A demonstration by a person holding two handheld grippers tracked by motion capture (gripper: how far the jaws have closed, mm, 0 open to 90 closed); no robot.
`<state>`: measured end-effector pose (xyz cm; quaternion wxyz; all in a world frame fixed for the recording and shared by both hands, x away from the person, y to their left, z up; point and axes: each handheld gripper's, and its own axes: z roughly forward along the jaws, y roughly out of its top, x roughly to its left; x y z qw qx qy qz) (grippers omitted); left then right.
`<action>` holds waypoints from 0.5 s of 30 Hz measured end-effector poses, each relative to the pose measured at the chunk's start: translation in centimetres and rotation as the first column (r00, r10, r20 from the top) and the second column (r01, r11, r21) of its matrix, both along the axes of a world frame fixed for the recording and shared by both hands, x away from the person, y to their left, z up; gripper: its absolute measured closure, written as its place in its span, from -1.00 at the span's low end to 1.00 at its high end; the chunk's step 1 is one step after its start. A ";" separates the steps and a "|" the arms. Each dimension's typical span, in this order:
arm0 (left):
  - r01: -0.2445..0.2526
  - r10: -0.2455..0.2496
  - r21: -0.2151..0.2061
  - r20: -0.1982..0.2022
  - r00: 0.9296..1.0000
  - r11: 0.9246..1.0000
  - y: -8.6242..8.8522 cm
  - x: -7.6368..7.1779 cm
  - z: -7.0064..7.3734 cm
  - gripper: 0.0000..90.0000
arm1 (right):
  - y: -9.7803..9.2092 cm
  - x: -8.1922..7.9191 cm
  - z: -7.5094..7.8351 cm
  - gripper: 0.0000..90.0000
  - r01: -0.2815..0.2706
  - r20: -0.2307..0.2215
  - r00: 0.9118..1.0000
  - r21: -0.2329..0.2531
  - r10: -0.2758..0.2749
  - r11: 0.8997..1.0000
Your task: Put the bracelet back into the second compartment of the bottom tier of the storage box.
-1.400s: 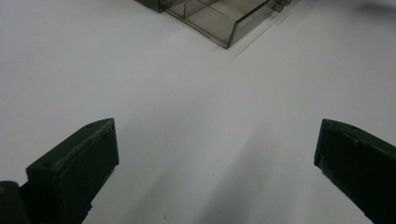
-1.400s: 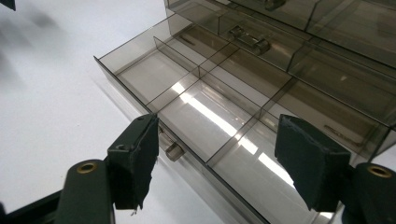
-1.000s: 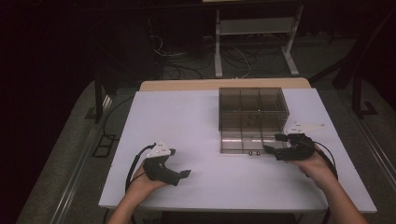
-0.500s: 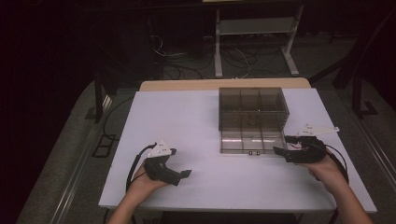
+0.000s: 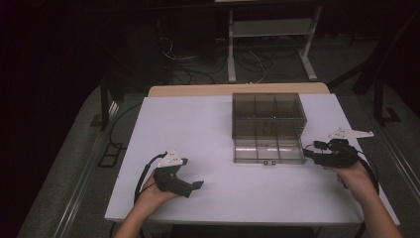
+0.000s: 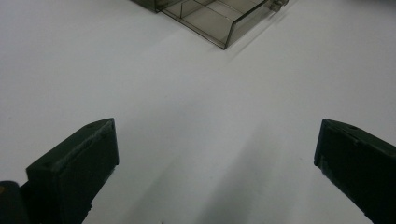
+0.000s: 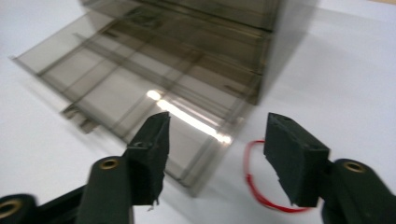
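Observation:
A smoky clear plastic box [image 5: 267,116] with several compartments stands on the white table [image 5: 198,124], its drawer [image 5: 268,148] pulled out toward me. My right gripper [image 5: 308,152] sits just right of the drawer's front corner, jaws open. In the right gripper view, the right gripper [image 7: 215,149] frames that drawer's corner [image 7: 196,135], and a thin red rubber band [image 7: 247,168] lies on the table by the right jaw. My left gripper [image 5: 198,185] rests low at the front left, far from the box. The left gripper [image 6: 215,154] is wide open over bare table.
Past the far edge of the table lie a wooden strip [image 5: 237,89] and dark floor with cables and a white metal stand [image 5: 270,29]. The drawer's front [image 6: 219,18] shows at the top of the left gripper view.
My right gripper has drawn back to the right, away from the drawer's front. The left gripper has not moved.

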<state>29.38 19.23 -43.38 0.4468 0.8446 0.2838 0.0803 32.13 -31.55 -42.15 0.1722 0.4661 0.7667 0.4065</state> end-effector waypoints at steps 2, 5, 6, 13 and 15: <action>-0.001 0.001 -0.002 0.002 1.000 1.000 0.1 0.0 0.1 -1.00 | -0.5 0.3 -0.1 -0.01 0.030 -0.005 1.000 -0.004 -0.030 1.000; -0.001 0.001 -0.001 0.003 1.000 1.000 0.0 0.1 0.1 -1.00 | -1.0 0.5 -0.4 0.02 0.045 -0.015 0.999 -0.008 -0.045 0.999; 0.000 0.000 -0.003 0.003 1.000 1.000 -0.1 0.2 0.1 -1.00 | -1.1 0.5 -0.5 0.04 0.050 -0.019 0.999 -0.016 -0.051 0.999; 0.005 -0.005 0.001 0.001 1.000 1.000 -0.1 0.2 0.0 -1.00 | -1.8 0.9 -0.6 0.16 0.061 -0.037 0.997 -0.021 -0.061 0.998; 0.002 -0.002 -0.002 0.003 1.000 1.000 -0.1 0.2 0.1 -1.00 | -1.9 1.0 -0.7 0.18 0.064 -0.042 0.997 -0.014 -0.064 0.998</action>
